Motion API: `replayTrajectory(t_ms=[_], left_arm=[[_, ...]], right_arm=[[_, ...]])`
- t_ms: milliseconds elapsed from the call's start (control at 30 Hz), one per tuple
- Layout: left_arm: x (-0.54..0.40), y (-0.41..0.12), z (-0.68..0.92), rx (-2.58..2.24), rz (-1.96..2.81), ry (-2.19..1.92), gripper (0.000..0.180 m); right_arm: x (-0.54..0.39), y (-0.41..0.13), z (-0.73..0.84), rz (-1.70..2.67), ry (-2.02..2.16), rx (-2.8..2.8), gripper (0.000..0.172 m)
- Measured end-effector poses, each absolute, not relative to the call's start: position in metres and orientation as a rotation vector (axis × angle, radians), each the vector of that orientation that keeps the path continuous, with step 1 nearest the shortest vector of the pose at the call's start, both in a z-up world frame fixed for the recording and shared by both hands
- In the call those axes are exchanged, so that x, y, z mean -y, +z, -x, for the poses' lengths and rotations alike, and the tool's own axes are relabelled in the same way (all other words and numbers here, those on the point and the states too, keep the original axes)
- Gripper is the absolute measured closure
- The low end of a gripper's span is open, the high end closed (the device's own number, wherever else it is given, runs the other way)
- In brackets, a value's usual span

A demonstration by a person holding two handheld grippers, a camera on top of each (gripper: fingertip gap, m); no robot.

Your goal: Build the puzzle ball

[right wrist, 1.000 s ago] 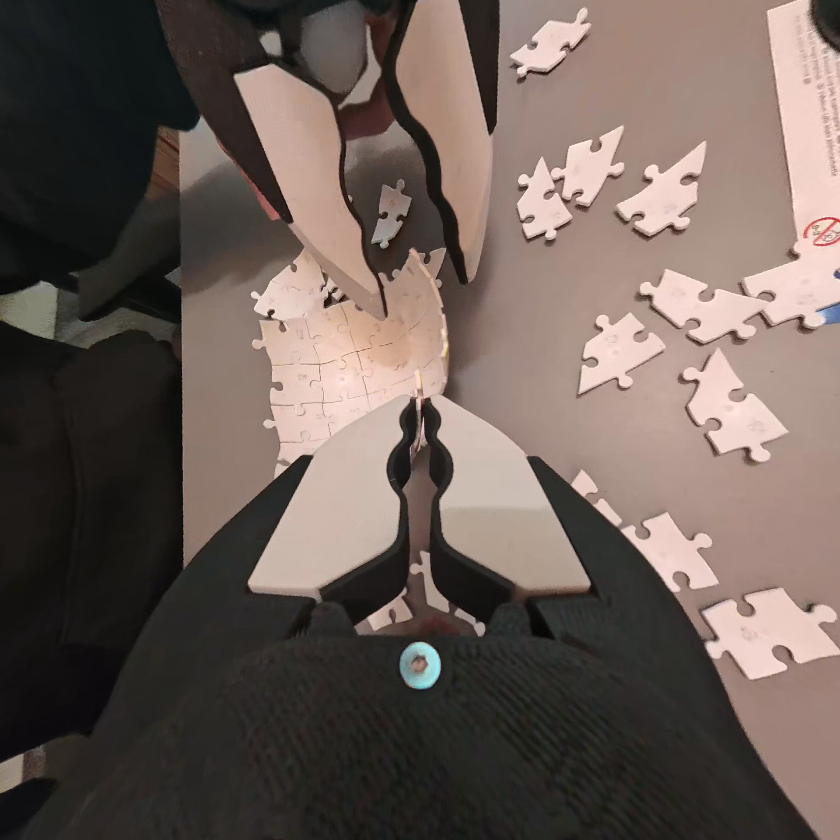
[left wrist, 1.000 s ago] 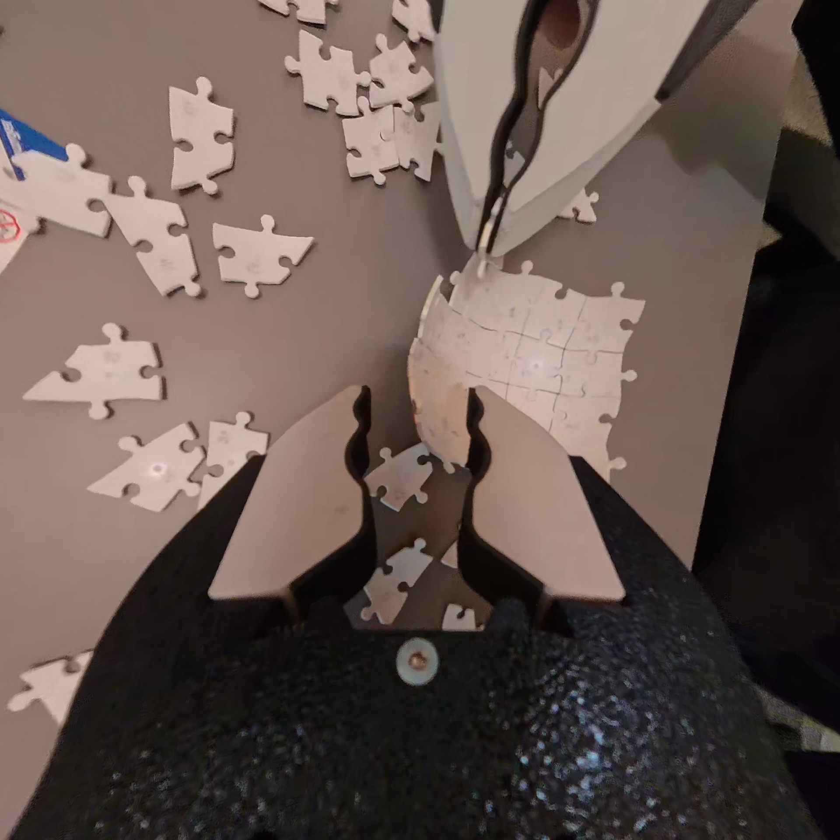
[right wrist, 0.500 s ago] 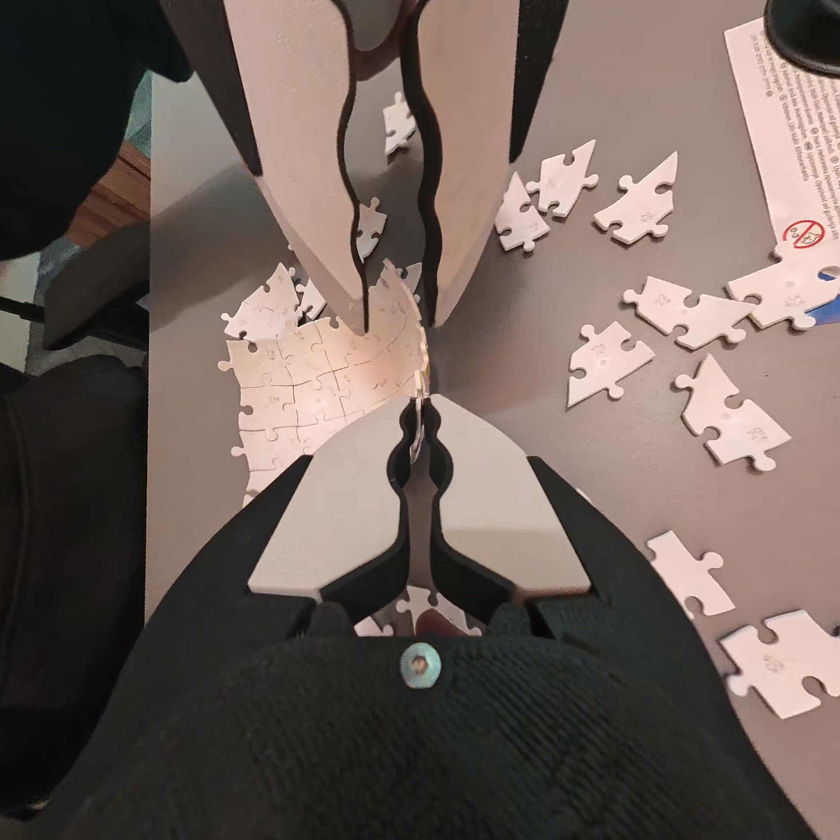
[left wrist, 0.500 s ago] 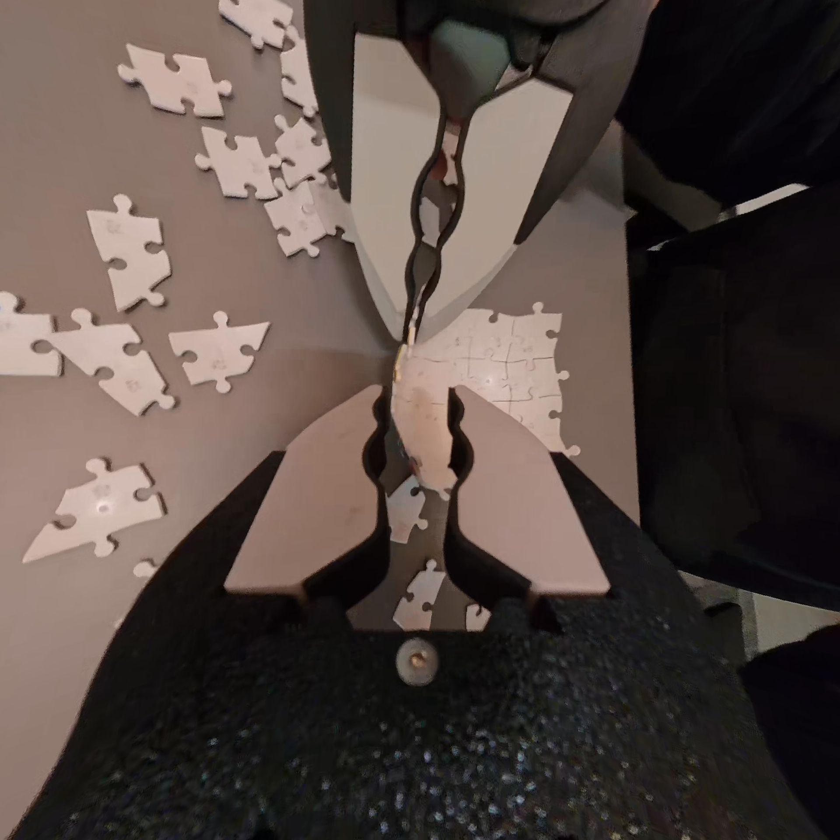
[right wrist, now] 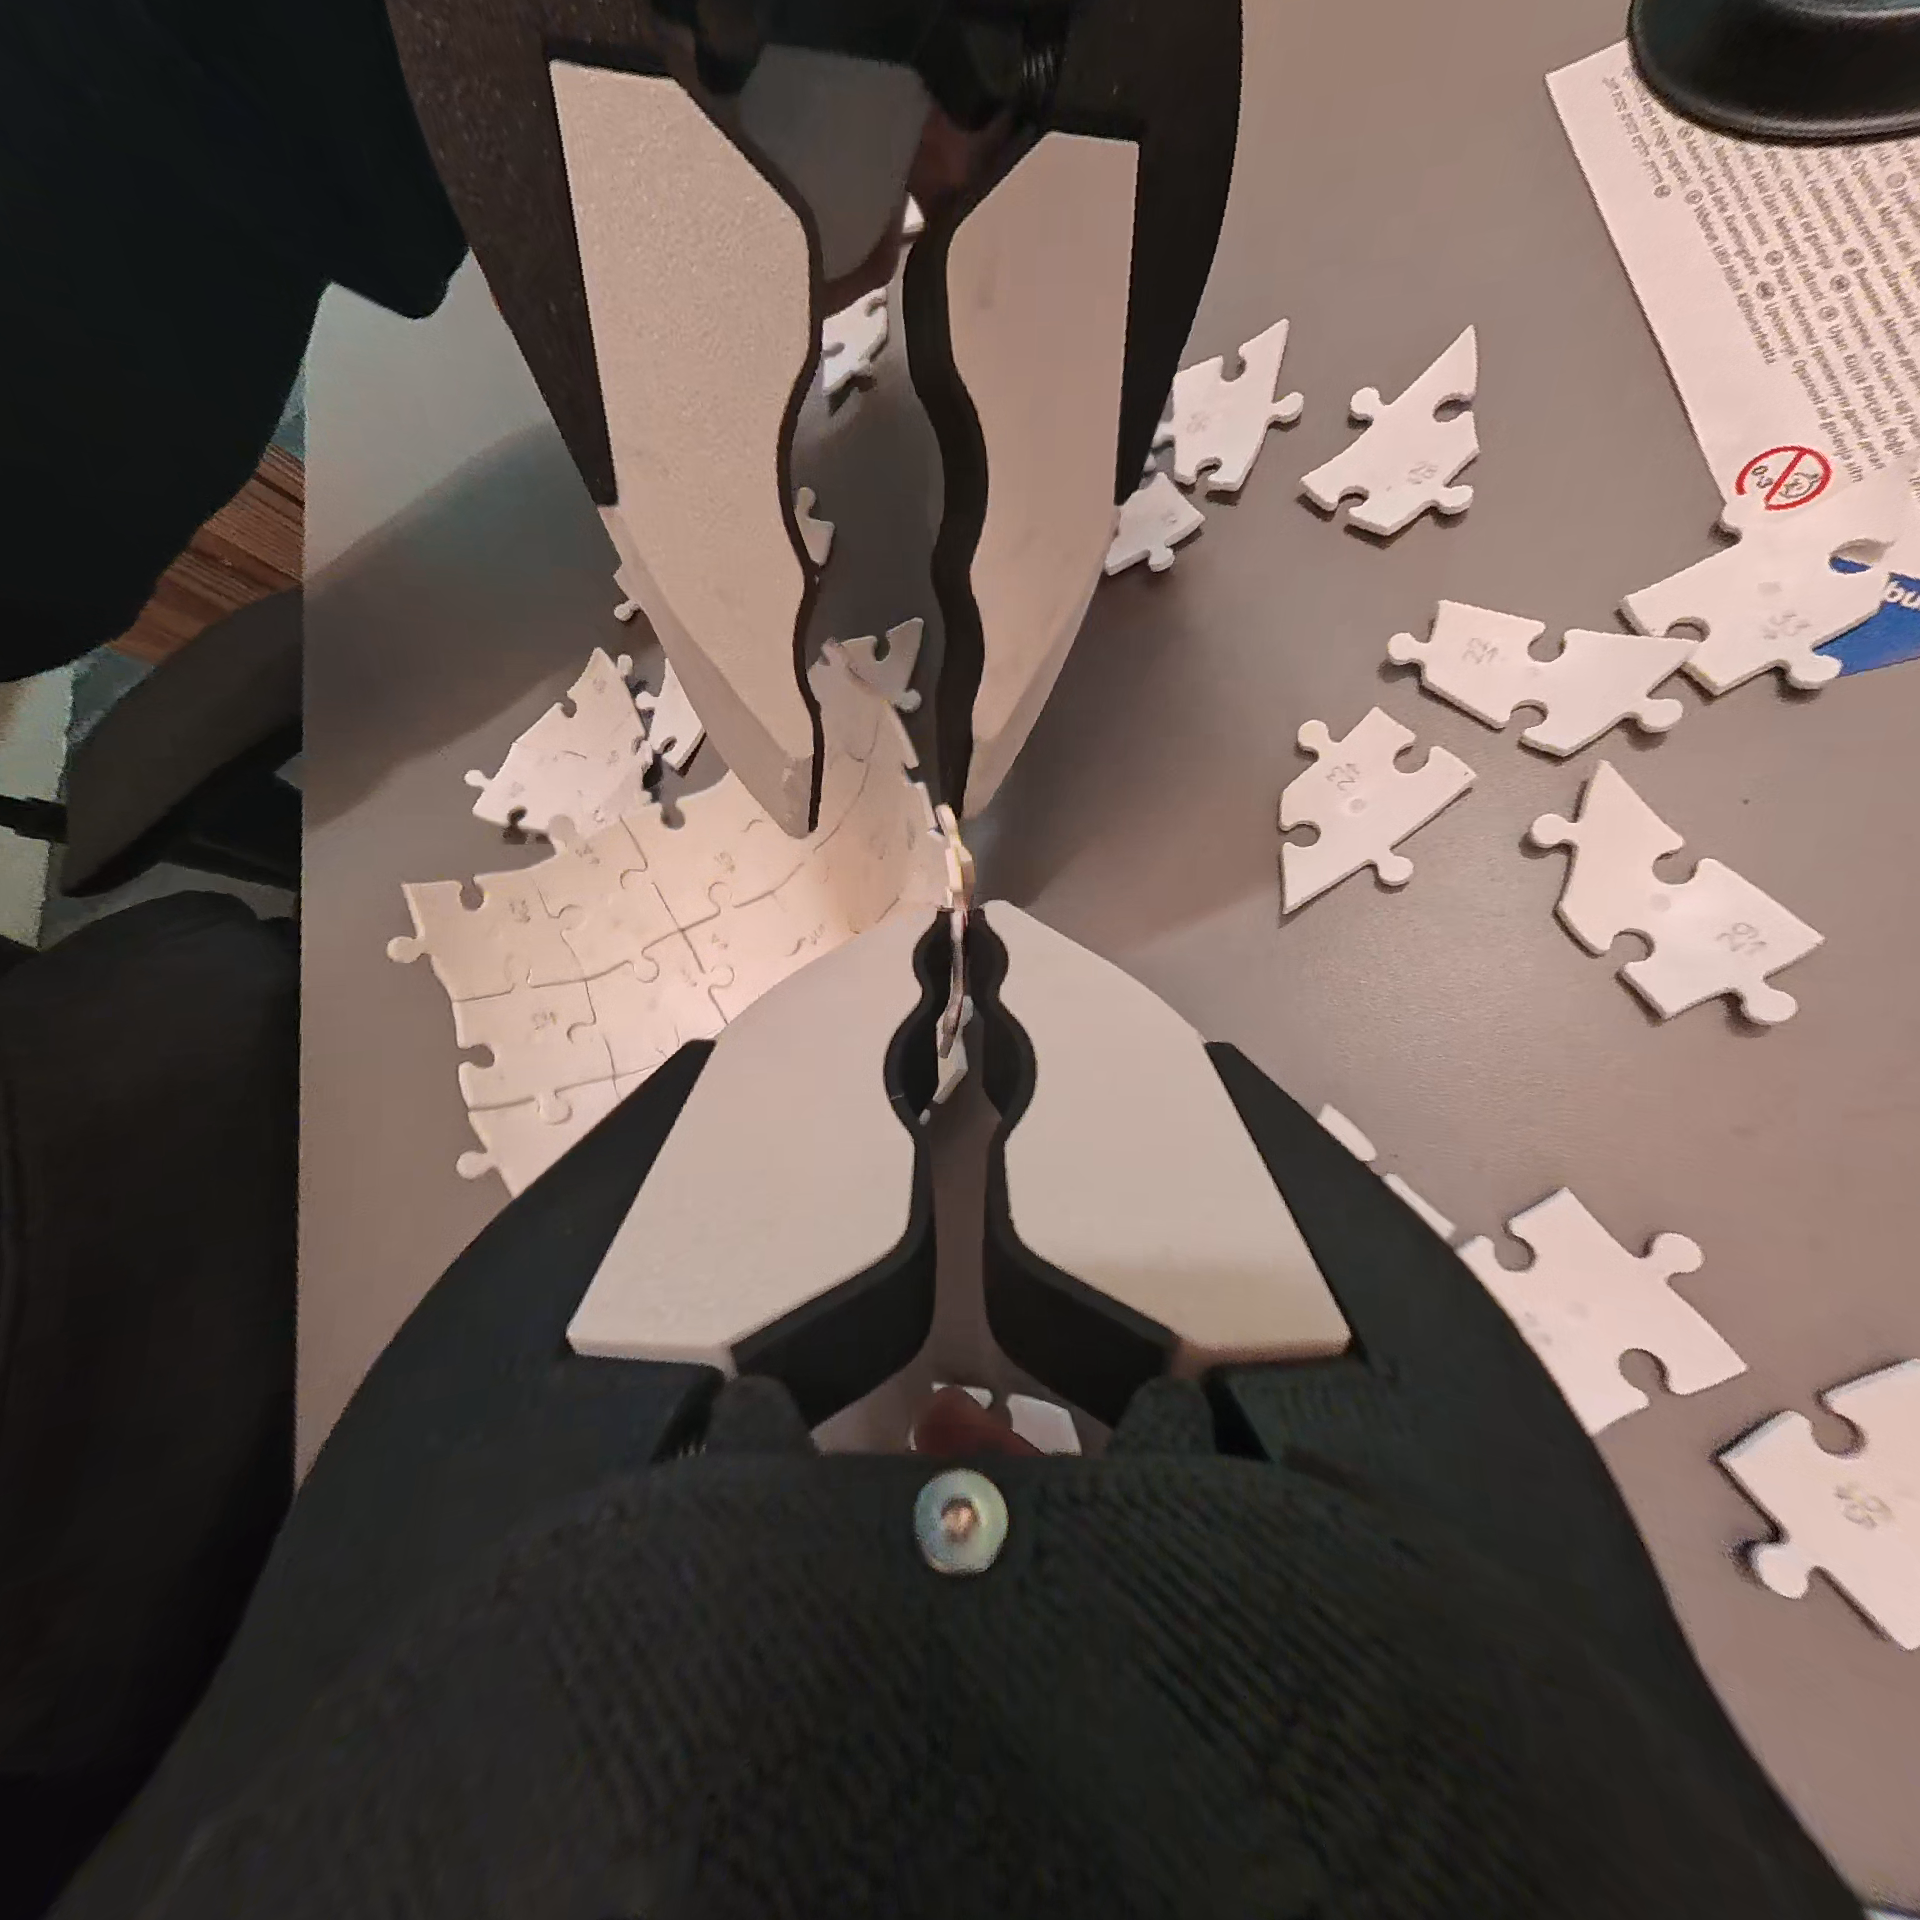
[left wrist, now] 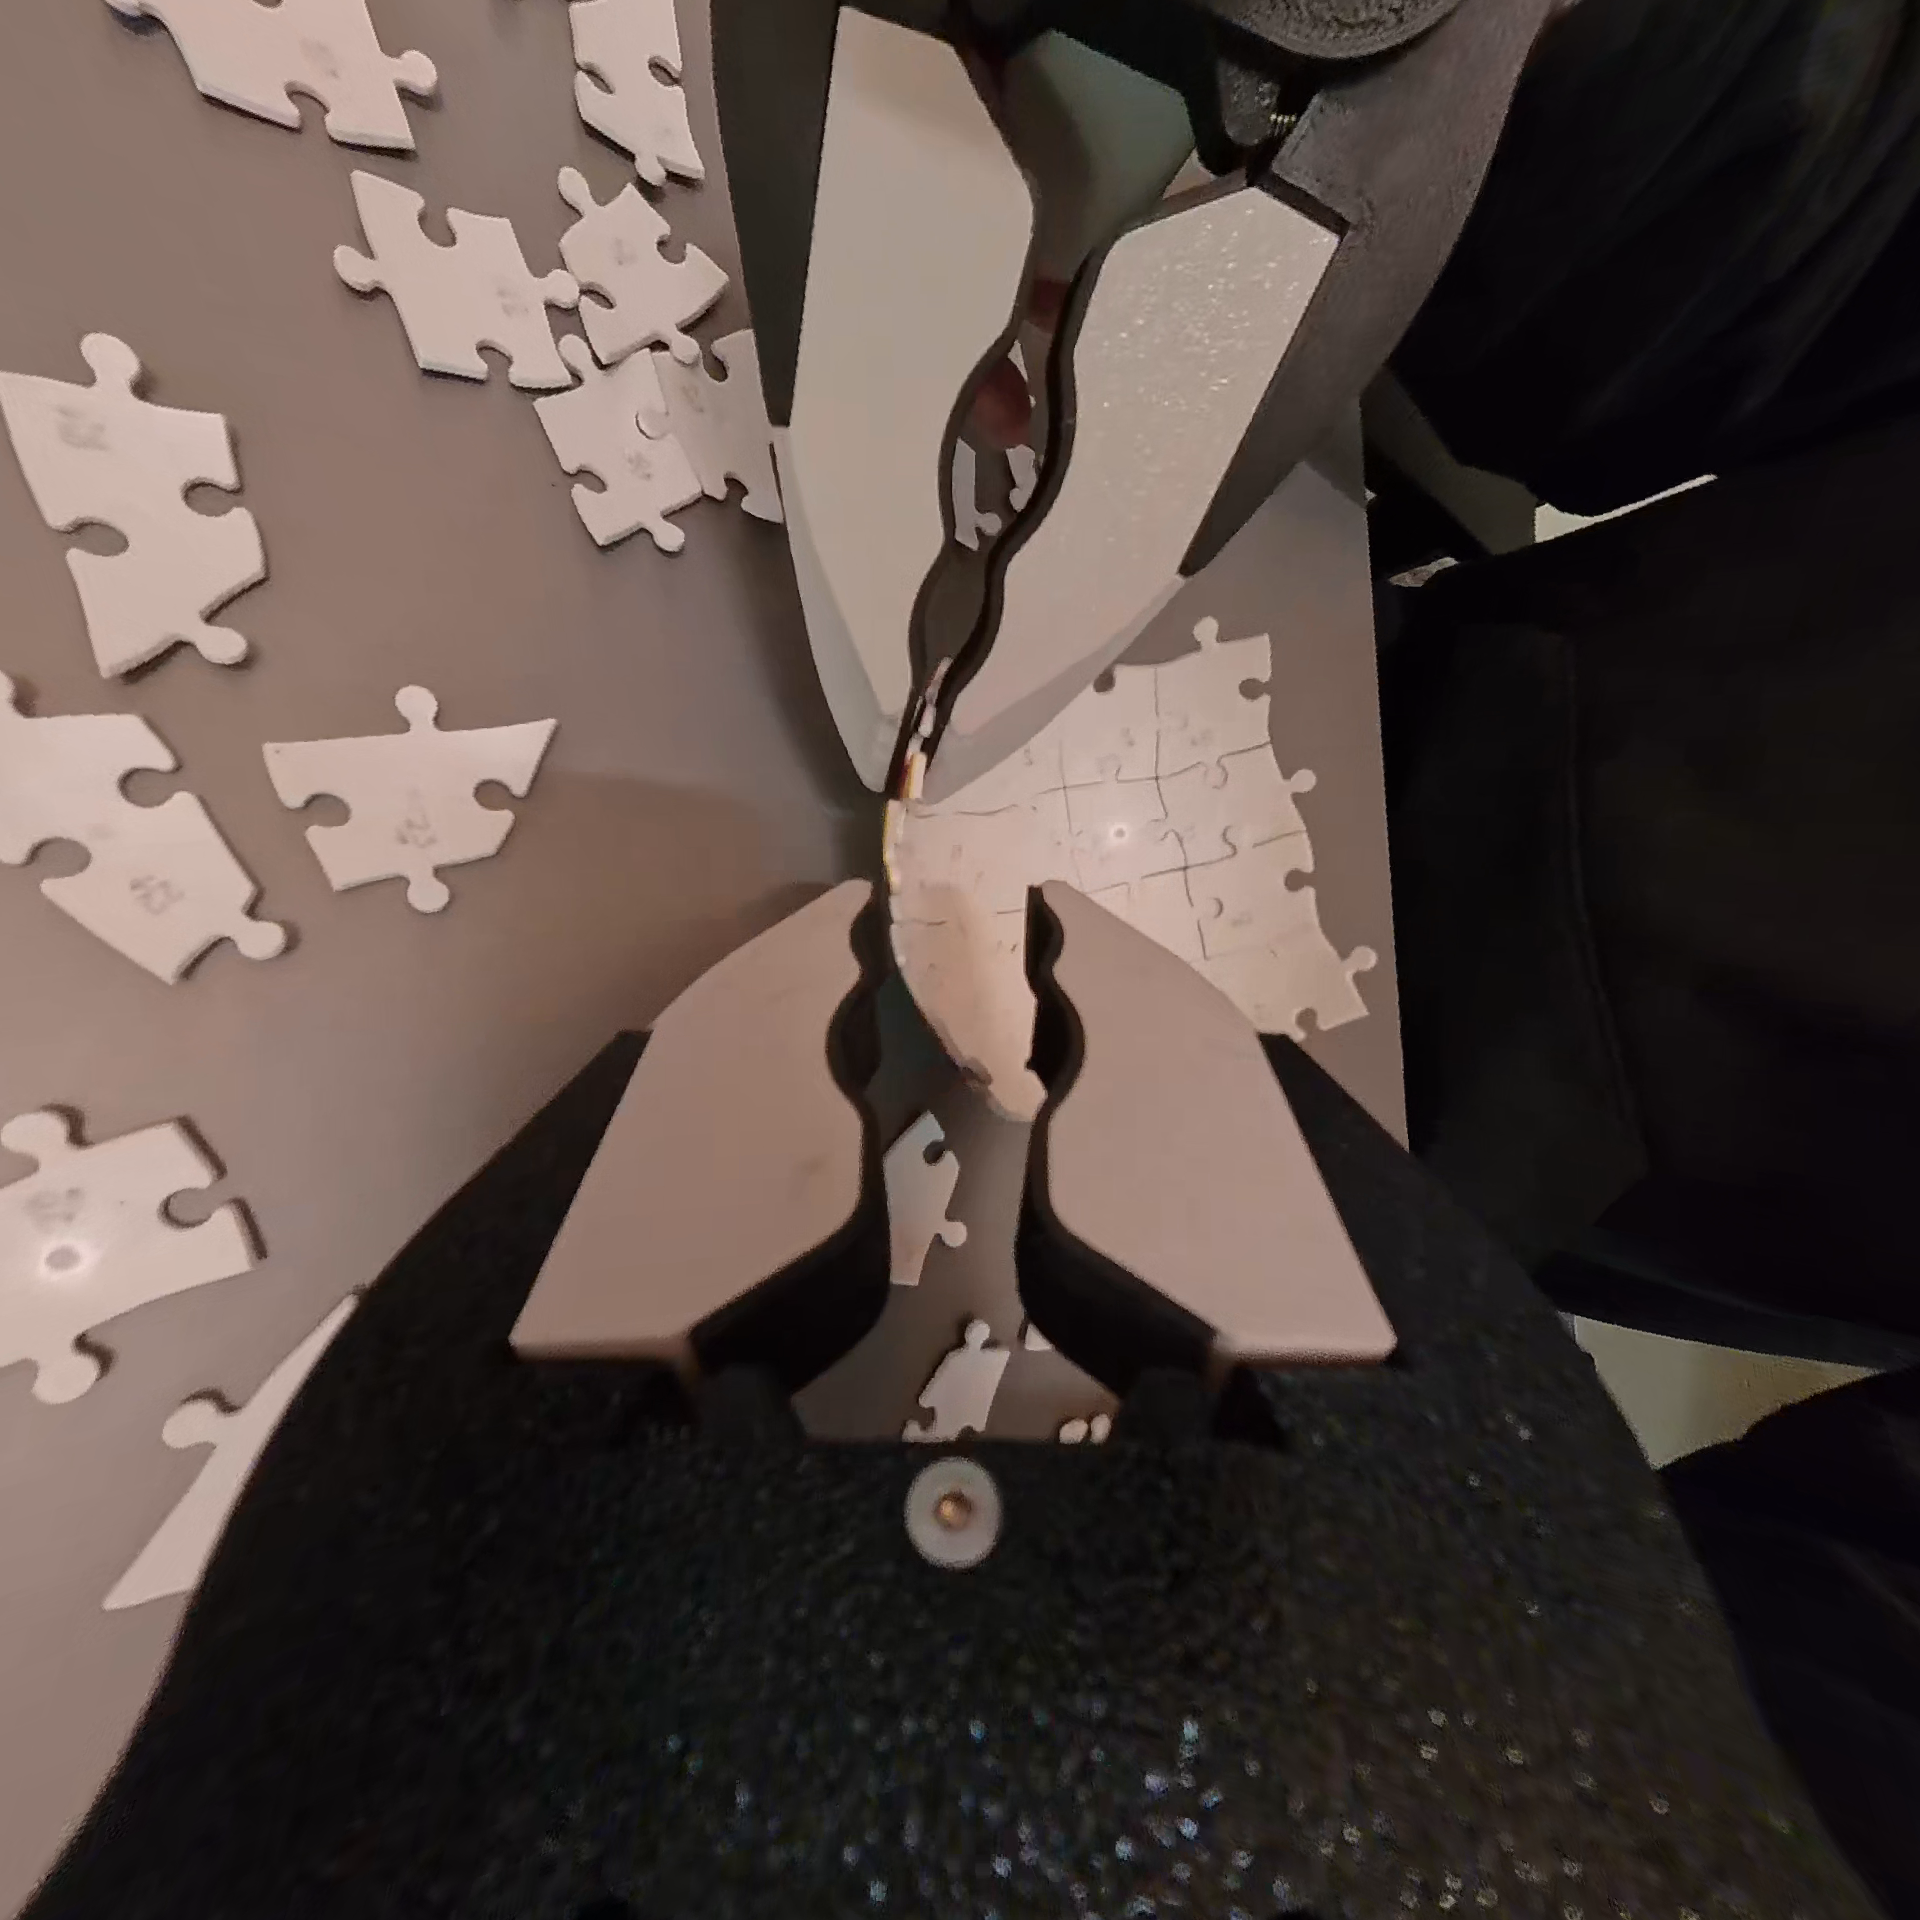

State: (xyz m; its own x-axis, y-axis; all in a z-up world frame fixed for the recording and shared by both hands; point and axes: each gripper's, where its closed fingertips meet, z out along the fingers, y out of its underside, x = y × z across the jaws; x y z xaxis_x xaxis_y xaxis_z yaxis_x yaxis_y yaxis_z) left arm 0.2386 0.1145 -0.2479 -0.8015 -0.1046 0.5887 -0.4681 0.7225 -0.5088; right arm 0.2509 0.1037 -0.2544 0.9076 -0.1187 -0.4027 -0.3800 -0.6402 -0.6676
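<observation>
A curved, partly assembled section of white puzzle [left wrist: 1164, 831] lies on the grey table [left wrist: 520, 1039], with one edge standing up. My left gripper [left wrist: 951, 899] straddles that raised part, and both pads touch it, so it is shut on the section. In the right wrist view the left gripper [right wrist: 878, 810] comes in from the top over the section [right wrist: 623, 914]. My right gripper [right wrist: 956, 914] is shut on a single puzzle piece [right wrist: 951, 997] held edge-on. That piece meets the section's raised edge. The right gripper also shows in the left wrist view [left wrist: 914, 774], tip to tip with the left.
Several loose white pieces lie around, such as one [left wrist: 405, 790] and another [right wrist: 1361, 800]. A printed leaflet [right wrist: 1745, 260] and a black object [right wrist: 1787, 62] lie at the far right. The table edge [left wrist: 1387, 831] runs just beside the section, with dark fabric beyond. My two grippers' fingertips are within a few centimetres of each other.
My left gripper moved forward onto the section's raised edge and narrowed from wide open to gripping it. My right gripper stayed shut on its piece, and the two came closer together.
</observation>
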Motion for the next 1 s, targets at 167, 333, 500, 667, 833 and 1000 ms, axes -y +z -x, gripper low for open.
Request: replayTrajectory(t_ms=[167,333,500,667,833,1000], left_arm=[[-0.116,-0.247,-0.238,2.376,-0.436,0.879,0.158],[-0.118,-0.247,-0.237,2.358,-0.435,0.853,0.161],[-0.12,-0.248,-0.233,2.317,-0.417,0.834,0.164],[-0.118,-0.252,-0.235,2.315,-0.418,0.8,0.164],[-0.115,-0.25,-0.242,2.352,-0.395,0.771,0.164],[-0.109,-0.253,-0.249,2.413,-0.366,0.7,0.163]], right_arm=[[-0.103,-0.257,-0.248,2.253,0.446,-0.384,0.169],[-0.104,-0.258,-0.248,2.239,0.478,-0.401,0.169],[-0.106,-0.256,-0.245,2.252,0.511,-0.316,0.169],[-0.107,-0.258,-0.247,2.274,0.514,-0.27,0.17],[-0.107,-0.26,-0.249,2.255,0.528,-0.295,0.169],[-0.106,-0.263,-0.252,2.236,0.543,-0.315,0.169]])
